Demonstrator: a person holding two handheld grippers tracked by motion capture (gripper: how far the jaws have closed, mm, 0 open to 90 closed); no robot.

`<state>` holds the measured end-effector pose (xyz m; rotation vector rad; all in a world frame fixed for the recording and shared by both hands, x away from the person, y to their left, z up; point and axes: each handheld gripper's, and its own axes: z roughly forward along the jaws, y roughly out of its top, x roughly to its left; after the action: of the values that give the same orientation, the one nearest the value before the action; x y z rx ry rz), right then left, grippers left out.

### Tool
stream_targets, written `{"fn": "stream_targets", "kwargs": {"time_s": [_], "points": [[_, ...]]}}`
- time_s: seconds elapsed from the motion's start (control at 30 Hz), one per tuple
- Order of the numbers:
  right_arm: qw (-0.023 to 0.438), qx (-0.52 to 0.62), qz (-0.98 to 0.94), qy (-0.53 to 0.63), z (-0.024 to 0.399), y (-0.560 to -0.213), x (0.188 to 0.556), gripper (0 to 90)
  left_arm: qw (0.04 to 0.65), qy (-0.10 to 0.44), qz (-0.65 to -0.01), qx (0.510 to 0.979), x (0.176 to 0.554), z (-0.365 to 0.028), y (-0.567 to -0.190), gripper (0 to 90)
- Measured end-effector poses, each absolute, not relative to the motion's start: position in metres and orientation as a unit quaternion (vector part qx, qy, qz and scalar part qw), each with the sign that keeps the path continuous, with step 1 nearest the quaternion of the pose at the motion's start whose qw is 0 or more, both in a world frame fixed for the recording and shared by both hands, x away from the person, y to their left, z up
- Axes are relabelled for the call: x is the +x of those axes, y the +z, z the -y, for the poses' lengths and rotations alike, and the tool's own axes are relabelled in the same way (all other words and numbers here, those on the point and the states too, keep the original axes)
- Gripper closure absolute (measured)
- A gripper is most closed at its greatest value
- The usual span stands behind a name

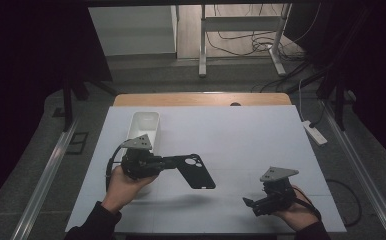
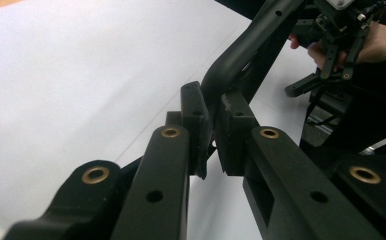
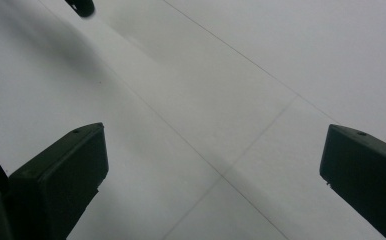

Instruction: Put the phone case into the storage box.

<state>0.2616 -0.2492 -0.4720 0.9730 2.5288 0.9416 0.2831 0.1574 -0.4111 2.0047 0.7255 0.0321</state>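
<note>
Left gripper [image 1: 167, 162] clamped on edge of black phone case [image 1: 196, 171], case held in air above white table [image 1: 241, 135], beside white bin [image 1: 144, 126], right gripper [image 1: 251, 204] wide open, nothing between jaws, well apart from case

The flat black phone case [image 1: 197, 171] looks like matt, smooth plastic. The white rectangular bin [image 1: 143, 125] is smooth, slightly glossy plastic. The bench [image 1: 241, 135] has a matt white sheet over a wooden edge.
</note>
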Motion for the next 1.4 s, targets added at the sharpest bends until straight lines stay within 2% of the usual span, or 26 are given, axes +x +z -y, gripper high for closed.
{"fn": "stream_targets", "kwargs": {"time_s": [0.77, 1.4], "points": [[0.121, 0.409, -0.840, 0.335, 0.296, -0.466, 0.243, 0.0, 0.468, 0.021, -0.319, 0.824, 0.292, -0.186, -0.387, 83.3], [0.120, 0.430, -0.833, 0.327, 0.314, -0.462, 0.229, 0.0, 0.451, 0.048, -0.336, 0.826, 0.297, -0.211, -0.359, 83.3]]}}
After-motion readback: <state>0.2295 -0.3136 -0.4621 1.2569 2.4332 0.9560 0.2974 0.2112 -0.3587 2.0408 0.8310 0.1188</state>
